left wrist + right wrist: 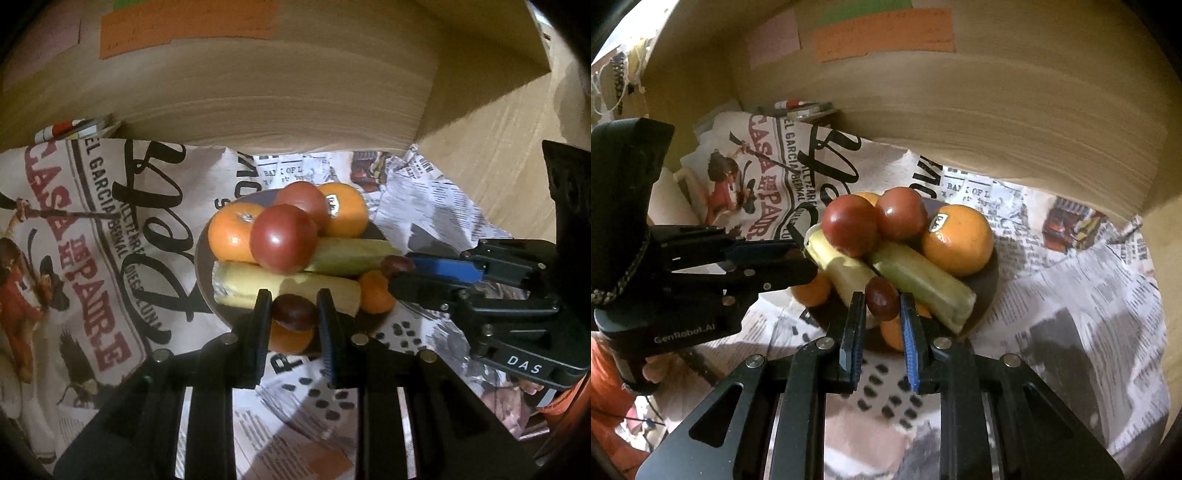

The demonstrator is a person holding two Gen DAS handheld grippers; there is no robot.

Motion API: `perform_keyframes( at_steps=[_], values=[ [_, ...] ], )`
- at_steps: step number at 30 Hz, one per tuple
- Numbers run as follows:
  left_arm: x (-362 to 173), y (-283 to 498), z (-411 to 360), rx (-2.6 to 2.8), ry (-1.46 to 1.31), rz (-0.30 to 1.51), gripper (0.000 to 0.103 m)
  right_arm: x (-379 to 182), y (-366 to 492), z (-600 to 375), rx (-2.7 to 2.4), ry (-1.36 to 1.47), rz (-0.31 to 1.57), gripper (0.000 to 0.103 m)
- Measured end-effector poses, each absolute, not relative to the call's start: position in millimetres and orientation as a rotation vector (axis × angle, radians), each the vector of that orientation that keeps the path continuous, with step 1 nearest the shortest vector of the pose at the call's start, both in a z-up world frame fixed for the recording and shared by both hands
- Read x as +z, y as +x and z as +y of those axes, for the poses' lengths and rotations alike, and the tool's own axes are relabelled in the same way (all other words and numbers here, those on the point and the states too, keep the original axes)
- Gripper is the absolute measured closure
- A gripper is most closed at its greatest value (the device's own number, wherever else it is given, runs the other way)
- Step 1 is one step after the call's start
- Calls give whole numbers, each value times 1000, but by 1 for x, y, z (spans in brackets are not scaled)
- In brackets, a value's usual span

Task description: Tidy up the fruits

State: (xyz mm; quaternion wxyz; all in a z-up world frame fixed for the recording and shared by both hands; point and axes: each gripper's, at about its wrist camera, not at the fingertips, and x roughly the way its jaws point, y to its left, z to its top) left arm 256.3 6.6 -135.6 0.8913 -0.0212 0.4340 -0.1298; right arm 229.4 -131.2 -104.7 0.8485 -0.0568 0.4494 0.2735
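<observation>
A dark plate (pixel 202 258) (pixel 991 277) holds two oranges (pixel 231 236) (pixel 958 240), two red tomatoes (pixel 282 238) (pixel 849 225), two pale yellow-green bananas (pixel 295 288) (pixel 923 280) and small orange fruits (pixel 376 291) (pixel 894 332). My left gripper (pixel 293 310) is shut on a dark brown chestnut (pixel 293 313) at the plate's near edge. My right gripper (pixel 882 301) is shut on another dark chestnut (pixel 882 297) over the plate; in the left wrist view it enters from the right, holding that chestnut (pixel 397 266).
Printed newspaper sheets (pixel 110 240) (pixel 1071 295) cover the surface under the plate. A wooden wall (pixel 295 92) (pixel 997 110) rises right behind it, with orange paper (pixel 886 35) stuck on. Small coloured items (pixel 74 129) lie at the back left.
</observation>
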Motion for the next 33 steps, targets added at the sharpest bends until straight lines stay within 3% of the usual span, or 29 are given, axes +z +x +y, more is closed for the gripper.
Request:
perform_keyframes(
  at_steps=[11,14,19,33],
  values=[
    [-148,269,9,-286,-54,934,77,-126,254,-123,577,-139,1008,86],
    [-151,270,7,-290,-46,943,74,-128,254,-123,572,-144,1013,77],
    [-150,269,7,-284,-53,947,72,-124,254,-125,566,-138,1004,73],
    [-63,205,22,-181,-75,691,72,-30,205,-152,517,-48,749,73]
  ],
)
